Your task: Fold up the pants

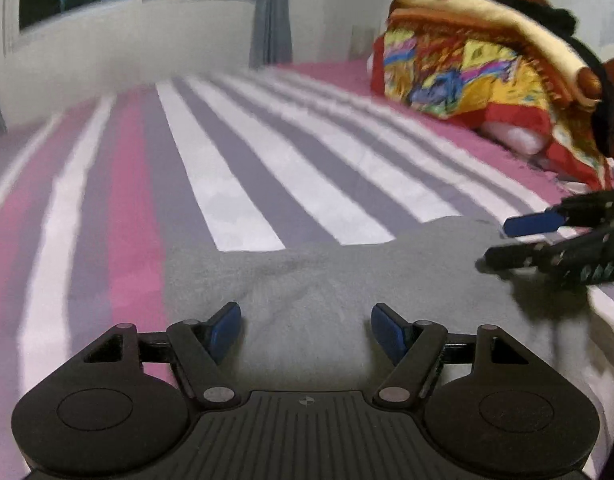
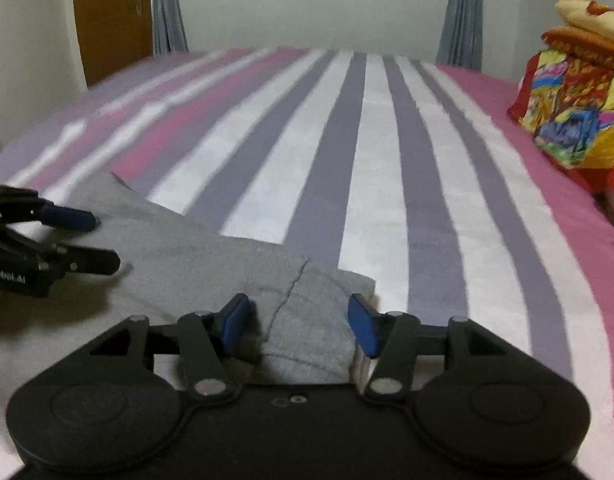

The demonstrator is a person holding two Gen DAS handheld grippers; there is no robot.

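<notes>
Grey pants (image 1: 327, 280) lie folded flat on the striped bed; in the right wrist view they (image 2: 211, 256) spread from the left to a corner near the middle. My left gripper (image 1: 306, 330) is open and empty just above the near part of the pants. My right gripper (image 2: 299, 324) is open over the pants' right corner, with fabric between its blue pads but not clamped. The right gripper also shows at the right of the left wrist view (image 1: 507, 242), and the left gripper shows at the left of the right wrist view (image 2: 103, 240).
The bed (image 2: 379, 168) has pink, white and purple stripes. A colourful folded blanket and pillows (image 1: 483, 64) are piled at the far right. A wall with a window and curtains (image 2: 461, 12) is beyond the bed; a wooden door (image 2: 111, 16) stands at the left.
</notes>
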